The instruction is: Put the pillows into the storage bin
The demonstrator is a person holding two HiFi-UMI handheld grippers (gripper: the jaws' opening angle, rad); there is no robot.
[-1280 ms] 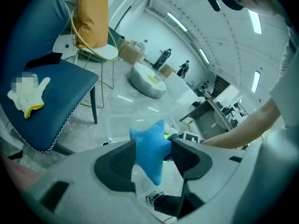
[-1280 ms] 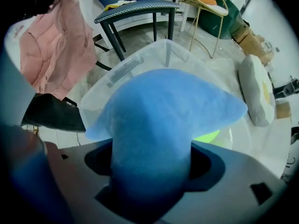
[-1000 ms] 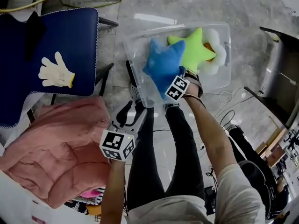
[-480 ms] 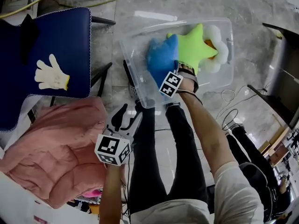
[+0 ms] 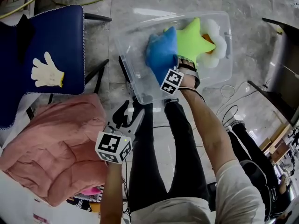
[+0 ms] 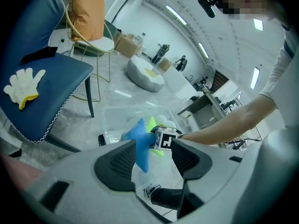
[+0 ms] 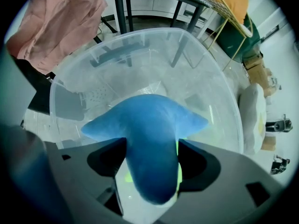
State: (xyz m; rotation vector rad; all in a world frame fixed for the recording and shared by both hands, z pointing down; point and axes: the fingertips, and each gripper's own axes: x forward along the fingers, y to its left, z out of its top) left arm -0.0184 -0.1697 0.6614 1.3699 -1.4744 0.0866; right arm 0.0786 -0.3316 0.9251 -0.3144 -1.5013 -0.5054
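Blue star pillow [image 7: 145, 120] pinched by right gripper [image 7: 152, 164], jaws just closing, above storage bin [image 5: 131, 59] (left gripper [image 6: 153, 157] jaws apart, empty); if released high, pillow could be left draped on rim.

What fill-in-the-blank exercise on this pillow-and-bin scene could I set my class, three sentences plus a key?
In the clear storage bin, the blue star pillow is next to a ____ star pillow. A white ____ lies on the dark blue chair. The bin stands on the grey ____.
Missing words: green; glove; floor.
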